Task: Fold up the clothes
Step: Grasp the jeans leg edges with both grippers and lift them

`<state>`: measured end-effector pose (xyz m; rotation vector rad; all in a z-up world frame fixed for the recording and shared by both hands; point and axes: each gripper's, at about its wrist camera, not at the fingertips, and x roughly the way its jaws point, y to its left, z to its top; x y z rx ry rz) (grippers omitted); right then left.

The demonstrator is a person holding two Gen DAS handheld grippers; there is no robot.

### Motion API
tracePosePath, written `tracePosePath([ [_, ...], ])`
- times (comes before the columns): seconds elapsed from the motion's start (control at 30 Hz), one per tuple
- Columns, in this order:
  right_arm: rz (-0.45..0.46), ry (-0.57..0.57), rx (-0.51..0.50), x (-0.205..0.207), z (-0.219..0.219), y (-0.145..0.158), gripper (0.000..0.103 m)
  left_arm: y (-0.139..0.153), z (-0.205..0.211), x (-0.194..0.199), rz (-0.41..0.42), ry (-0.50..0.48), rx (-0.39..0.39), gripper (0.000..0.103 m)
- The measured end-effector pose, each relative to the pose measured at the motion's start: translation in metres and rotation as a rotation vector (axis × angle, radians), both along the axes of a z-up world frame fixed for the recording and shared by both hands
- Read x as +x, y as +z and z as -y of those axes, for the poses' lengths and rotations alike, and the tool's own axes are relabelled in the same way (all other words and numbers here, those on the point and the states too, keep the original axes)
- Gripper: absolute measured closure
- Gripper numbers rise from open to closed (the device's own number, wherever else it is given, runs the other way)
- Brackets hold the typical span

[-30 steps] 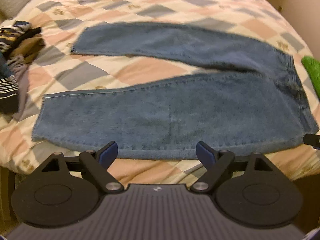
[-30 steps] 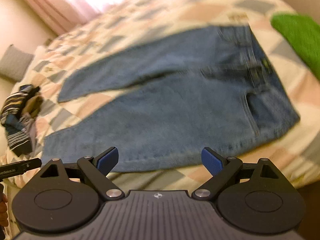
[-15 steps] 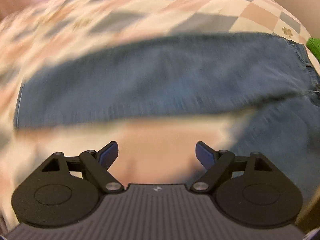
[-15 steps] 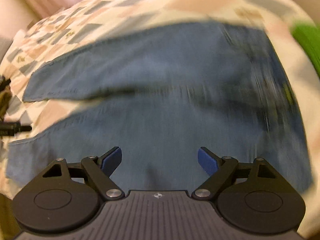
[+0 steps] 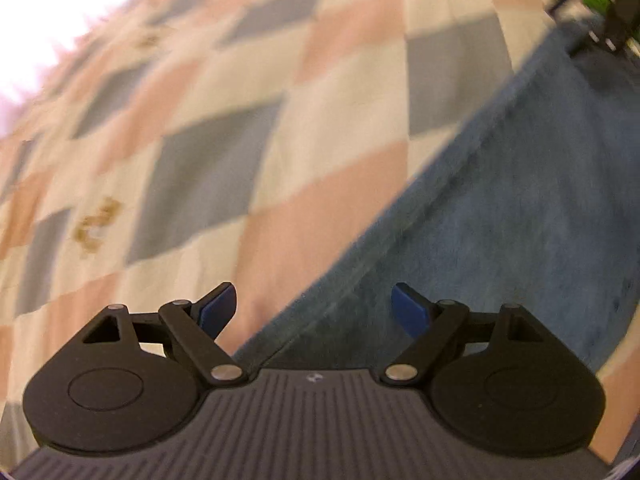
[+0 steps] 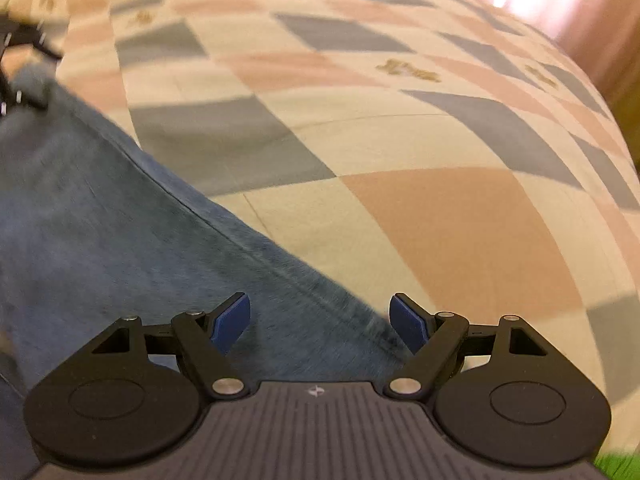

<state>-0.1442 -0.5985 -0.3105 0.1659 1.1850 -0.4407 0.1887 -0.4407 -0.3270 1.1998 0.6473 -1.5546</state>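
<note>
With the left gripper (image 5: 312, 307) and right gripper (image 6: 320, 322) both spread wide and holding nothing over the far edge of the jeans (image 5: 500, 216), running toward 1 o'clock on the checked quilt (image 5: 208, 168), either could pinch quilt along with denim.

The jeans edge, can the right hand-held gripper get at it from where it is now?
Probably yes. The right hand-held gripper is open, and the jeans edge runs between its fingers, with only bare quilt beyond and nothing blocking.
</note>
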Motion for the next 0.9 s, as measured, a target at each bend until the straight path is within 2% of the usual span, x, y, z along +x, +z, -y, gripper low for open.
tracePosePath([
  [0.07,-0.039,0.033,0.021,0.007,0.007,-0.011,0.021,-0.016,0.003,0.005,-0.004,-0.044,0.063,0.029],
  [0.13,-0.075,0.058,0.045,0.012,0.013,-0.021,0.021,-0.028,0.001,0.009,-0.014,-0.063,0.100,0.051],
  [0.17,-0.083,0.066,0.056,0.012,0.015,-0.024,0.020,-0.029,0.001,0.010,-0.019,-0.064,0.102,0.058],
  [0.2,-0.082,0.066,0.076,0.012,0.017,-0.026,0.024,-0.030,0.000,0.011,-0.024,-0.066,0.104,0.075],
  [0.23,-0.080,0.065,0.099,0.011,0.019,-0.027,0.039,-0.030,-0.003,0.009,-0.011,-0.074,0.100,0.086],
  [0.27,-0.078,0.063,0.121,0.011,0.020,-0.028,0.048,-0.029,-0.008,0.004,0.022,-0.088,0.088,0.089],
  [0.3,-0.087,0.080,0.114,0.010,0.017,-0.026,0.071,-0.027,-0.013,-0.001,0.054,-0.101,0.075,0.094],
  [0.33,-0.097,0.100,0.101,0.009,0.013,-0.024,0.086,-0.023,-0.020,-0.005,0.079,-0.106,0.058,0.098],
  [0.43,-0.111,0.166,0.023,0.001,-0.007,-0.011,0.095,-0.007,-0.043,-0.019,0.137,-0.100,-0.001,0.101],
  [0.63,-0.009,0.196,-0.193,-0.050,-0.094,0.050,0.096,0.065,-0.122,-0.044,0.149,0.034,-0.138,0.101],
  [0.77,0.059,0.209,-0.329,-0.096,-0.170,0.092,0.096,0.109,-0.200,-0.081,0.148,0.133,-0.177,0.101],
  [0.9,0.085,0.194,-0.362,-0.145,-0.255,0.113,0.097,0.125,-0.286,-0.127,0.098,0.275,-0.157,0.100],
])
